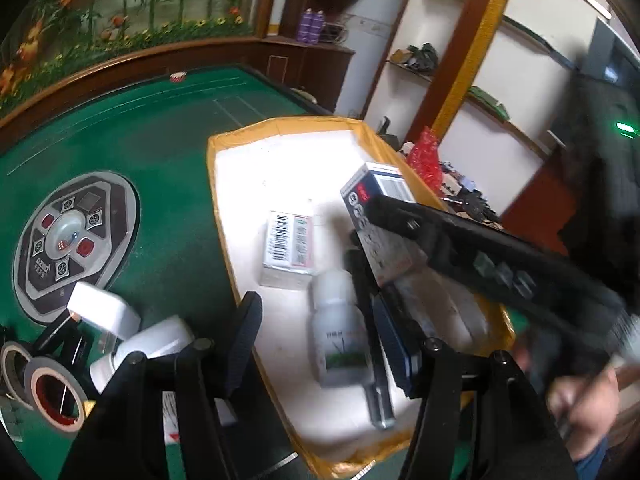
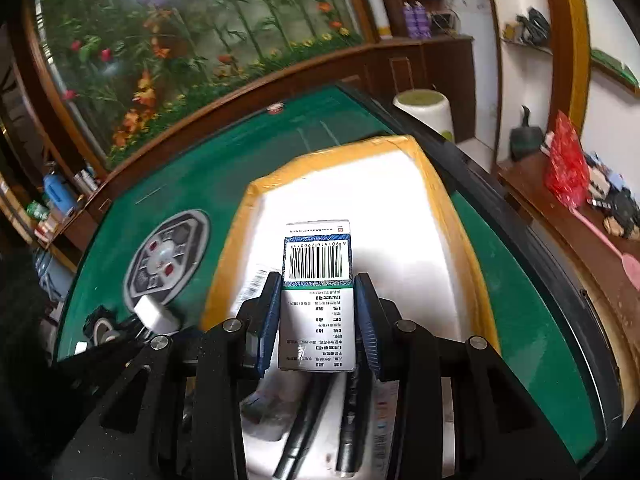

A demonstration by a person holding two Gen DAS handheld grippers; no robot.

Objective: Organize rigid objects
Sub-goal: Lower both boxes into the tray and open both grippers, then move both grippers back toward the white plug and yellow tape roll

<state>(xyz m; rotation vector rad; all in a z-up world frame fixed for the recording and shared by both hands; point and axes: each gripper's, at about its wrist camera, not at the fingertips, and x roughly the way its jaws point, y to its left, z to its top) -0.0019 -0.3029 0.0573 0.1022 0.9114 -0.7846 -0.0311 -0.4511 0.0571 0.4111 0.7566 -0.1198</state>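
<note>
- We hold a small carton (image 2: 316, 296) between the pads of our right tool (image 2: 318, 320), which is partly closed and clamped on the carton's two long sides. A barcode faces the right wrist camera.
- The carton hangs in the air over a white tray with a yellow rim (image 1: 218, 200), not yet set down. From the left wrist view the same carton (image 1: 376, 216) sits tilted above the tray's right side.
- Inside the tray already lie a second small carton (image 1: 288, 254), flat with its barcode up, a white bottle (image 1: 340, 336) on its side just in front of it, and a dark pen-like stick (image 1: 378, 396) beside the bottle.
- Our left tool (image 1: 316, 344) stands open over the bottle with nothing between its pads.
- The tray rests on a green felt counter (image 1: 160, 140).
- To the left of the tray, still on the counter, we see two white plug-like blocks (image 1: 104, 312) and rolls of tape (image 1: 56, 396).
- We judge the tidying partly done: three things are in the tray, one is on its way, and the blocks and tape remain outside.
</note>
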